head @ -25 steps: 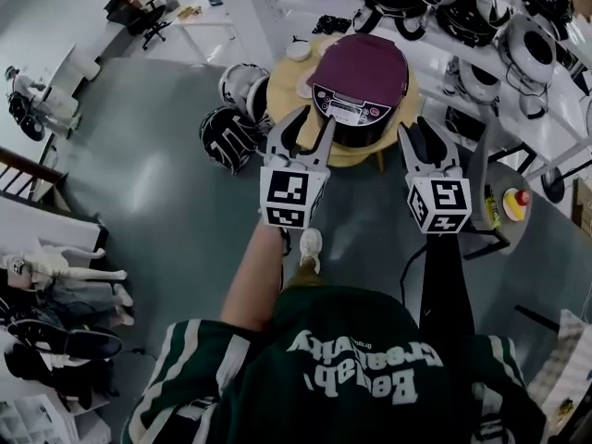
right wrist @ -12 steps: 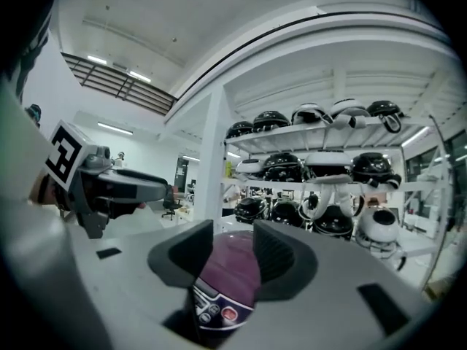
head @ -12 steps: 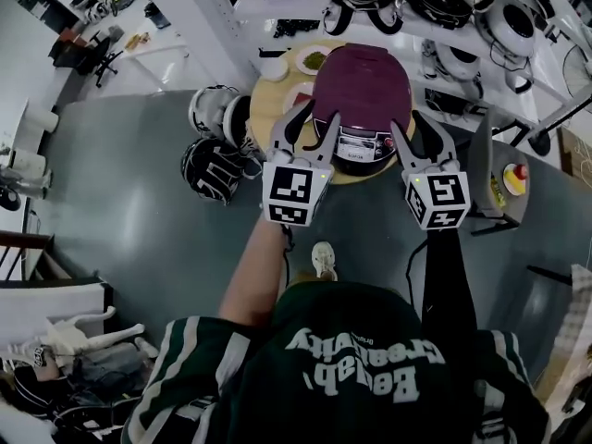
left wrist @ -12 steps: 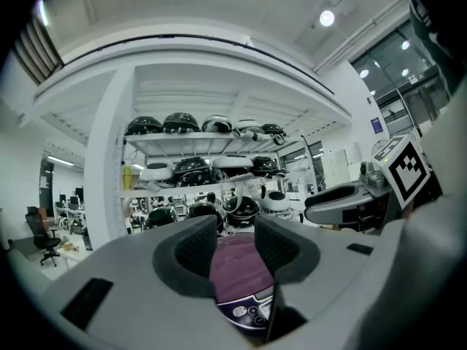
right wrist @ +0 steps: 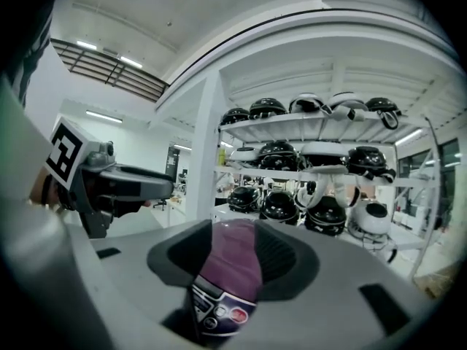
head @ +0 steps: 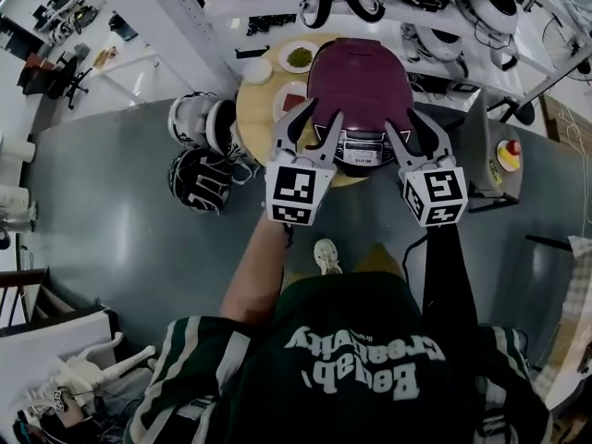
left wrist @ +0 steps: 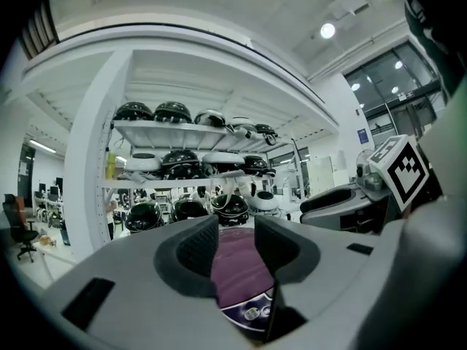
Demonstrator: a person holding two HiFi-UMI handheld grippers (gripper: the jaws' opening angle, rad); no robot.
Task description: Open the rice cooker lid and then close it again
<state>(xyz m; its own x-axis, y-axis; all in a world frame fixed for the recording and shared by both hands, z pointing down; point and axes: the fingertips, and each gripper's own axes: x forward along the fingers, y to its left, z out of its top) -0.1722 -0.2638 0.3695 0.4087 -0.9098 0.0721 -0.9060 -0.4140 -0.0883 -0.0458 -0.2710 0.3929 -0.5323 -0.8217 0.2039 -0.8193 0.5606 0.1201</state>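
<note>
A rice cooker (head: 359, 77) with a maroon lid, shut, and a control panel on its front stands on a round wooden table (head: 252, 111). My left gripper (head: 312, 120) hangs in front of the cooker's left front edge, open, nothing between the jaws. My right gripper (head: 413, 130) is level with the cooker's right front edge, its jaws opening and empty. In the left gripper view the cooker (left wrist: 237, 265) shows through the gap of the left gripper (left wrist: 235, 240). The right gripper view frames the cooker (right wrist: 228, 272) between the jaws of the right gripper (right wrist: 232, 252). I cannot tell whether either touches it.
Small dishes (head: 298, 58) and a white bowl (head: 257, 70) sit on the table left of the cooker. Helmets (head: 197, 176) lie on the floor at the left. Shelves of helmets (right wrist: 306, 159) stand behind. A small stand with a red button (head: 511, 148) is at the right.
Both grippers have moved forward, closer to the cooker, as the person stepped nearer. The right jaws stand a little wider than before.
</note>
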